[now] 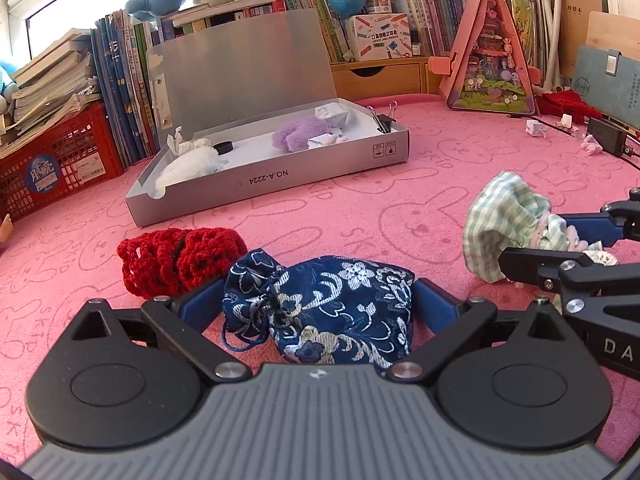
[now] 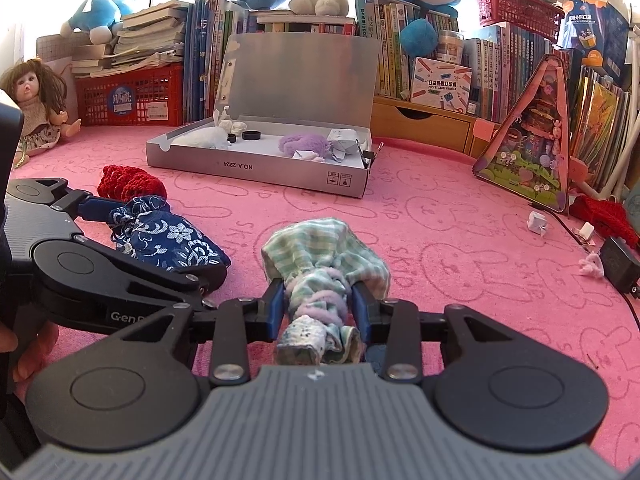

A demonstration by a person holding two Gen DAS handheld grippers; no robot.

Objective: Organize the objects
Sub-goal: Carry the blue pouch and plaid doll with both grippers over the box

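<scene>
A navy floral drawstring pouch [image 1: 320,304] sits between the blue pads of my left gripper [image 1: 316,300], which is shut on its two sides; the right wrist view shows the same grip [image 2: 160,240]. My right gripper [image 2: 320,300] is shut on the gathered neck of a green checked pouch [image 2: 320,248], seen in the left wrist view [image 1: 508,216] to the right of the blue one. A red crochet pouch [image 1: 180,260] lies on the pink mat just beyond the left gripper. An open silver box [image 1: 280,176] stands further back and holds a purple fluffy item [image 1: 296,134], white cloth and small bits.
Books, a red crate [image 2: 128,100] and plush toys line the back. A doll [image 2: 36,104] sits at far left. A pink triangular toy house [image 2: 532,152], a black power adapter [image 2: 620,264] with its cable, and small paper scraps lie to the right.
</scene>
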